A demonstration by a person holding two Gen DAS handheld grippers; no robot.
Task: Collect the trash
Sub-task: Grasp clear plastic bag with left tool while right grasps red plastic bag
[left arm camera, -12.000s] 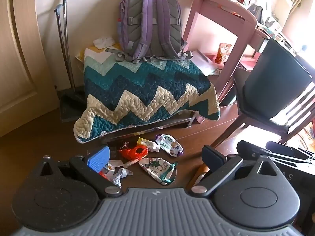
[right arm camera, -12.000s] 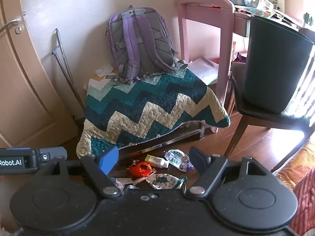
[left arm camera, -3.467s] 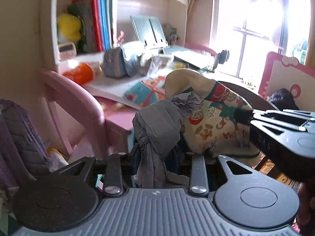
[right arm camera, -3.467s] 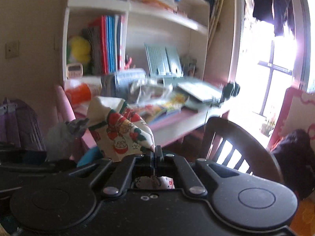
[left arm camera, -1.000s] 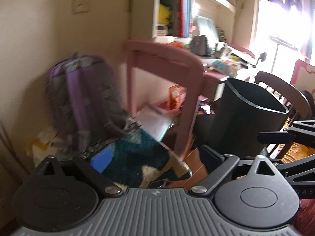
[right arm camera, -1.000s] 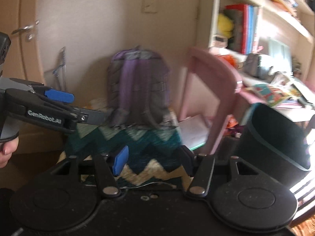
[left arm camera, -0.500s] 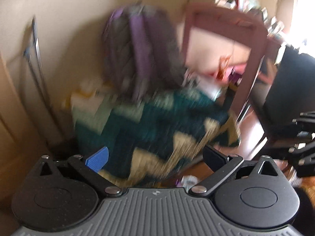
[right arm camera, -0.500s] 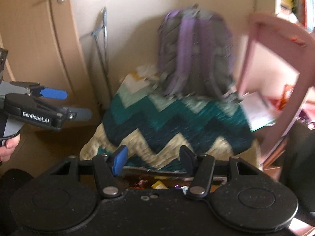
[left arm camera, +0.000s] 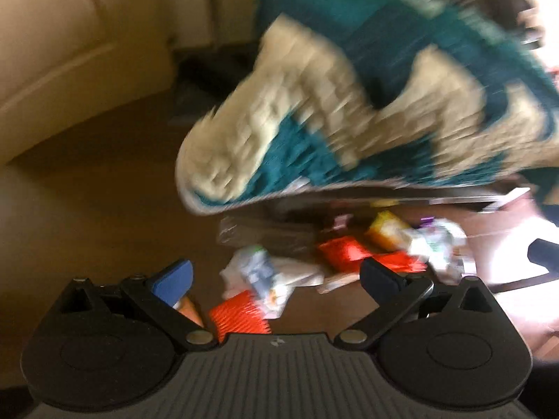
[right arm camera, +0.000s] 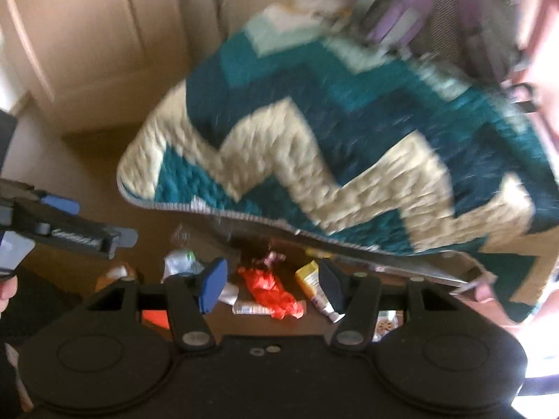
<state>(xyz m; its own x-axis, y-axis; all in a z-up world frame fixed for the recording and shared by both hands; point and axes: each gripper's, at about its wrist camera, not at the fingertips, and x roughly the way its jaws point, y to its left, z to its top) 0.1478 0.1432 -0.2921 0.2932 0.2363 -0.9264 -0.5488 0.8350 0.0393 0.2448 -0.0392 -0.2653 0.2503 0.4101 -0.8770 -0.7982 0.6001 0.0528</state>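
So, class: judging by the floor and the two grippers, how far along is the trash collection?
Done: nothing these views can confirm. In hand: nothing; left gripper and right gripper hang open over the floor. Left: red wrapper, yellow tube and white scraps by the quilt.

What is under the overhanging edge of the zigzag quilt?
On the floor below the quilt: a red wrapper, a yellow tube and crumpled white paper, all blurred. Farther back beneath it is dark shadow; what lies there is hidden.
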